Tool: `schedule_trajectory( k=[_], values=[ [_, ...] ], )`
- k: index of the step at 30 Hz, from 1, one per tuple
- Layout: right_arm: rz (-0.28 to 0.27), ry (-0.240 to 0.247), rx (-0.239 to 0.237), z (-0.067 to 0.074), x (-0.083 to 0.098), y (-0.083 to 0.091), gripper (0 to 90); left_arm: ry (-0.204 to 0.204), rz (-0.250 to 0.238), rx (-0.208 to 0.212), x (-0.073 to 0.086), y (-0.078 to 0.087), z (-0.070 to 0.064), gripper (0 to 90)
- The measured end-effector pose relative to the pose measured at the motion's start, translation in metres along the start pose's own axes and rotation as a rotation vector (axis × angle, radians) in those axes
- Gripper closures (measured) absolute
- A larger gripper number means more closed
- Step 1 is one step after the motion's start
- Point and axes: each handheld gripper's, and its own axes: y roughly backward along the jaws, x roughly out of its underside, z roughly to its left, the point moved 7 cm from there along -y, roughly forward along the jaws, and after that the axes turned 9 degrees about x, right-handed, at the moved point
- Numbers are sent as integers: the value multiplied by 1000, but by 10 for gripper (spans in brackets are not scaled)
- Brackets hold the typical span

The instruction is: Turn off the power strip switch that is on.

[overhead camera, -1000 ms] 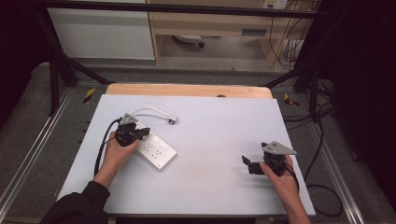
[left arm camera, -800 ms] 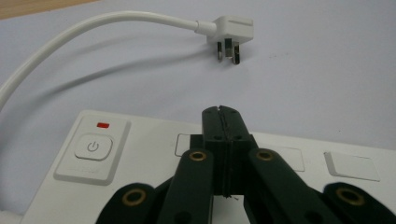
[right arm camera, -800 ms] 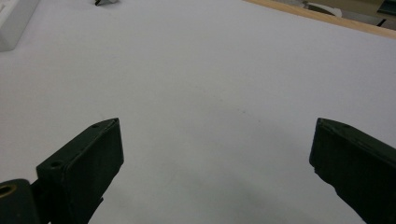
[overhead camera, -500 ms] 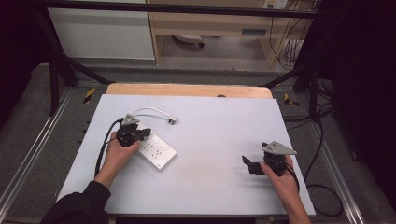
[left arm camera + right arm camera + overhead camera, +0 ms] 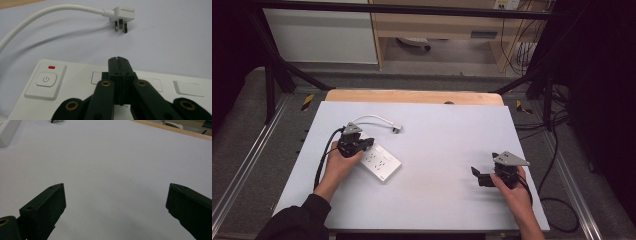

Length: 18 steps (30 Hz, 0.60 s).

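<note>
The left gripper (image 5: 119, 62) hovers with jaws pressed together, empty, over one white power strip (image 5: 379, 162) lying at nine o'clock on the table (image 5: 447, 130). Its one cord (image 5: 369, 119) curls toward eleven, ending in one plug (image 5: 121, 15). The right gripper (image 5: 113, 207), jaws wide, sits at four o'clock. A dark room surrounds the white surface

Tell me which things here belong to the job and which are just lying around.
In the job: power strip, its white plug, left gripper shut above the strip.
Lying about: yellow-and-black pieces on the floor, cables beyond the table.
</note>
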Motion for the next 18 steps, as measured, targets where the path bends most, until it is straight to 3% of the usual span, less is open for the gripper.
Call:
schedule_trajectory(
  k=[18],
  values=[
    [0, 2, -1, 0, 0, 0, 32, 1, 1, -7, 1, -1, 1, 899]
  ],
)
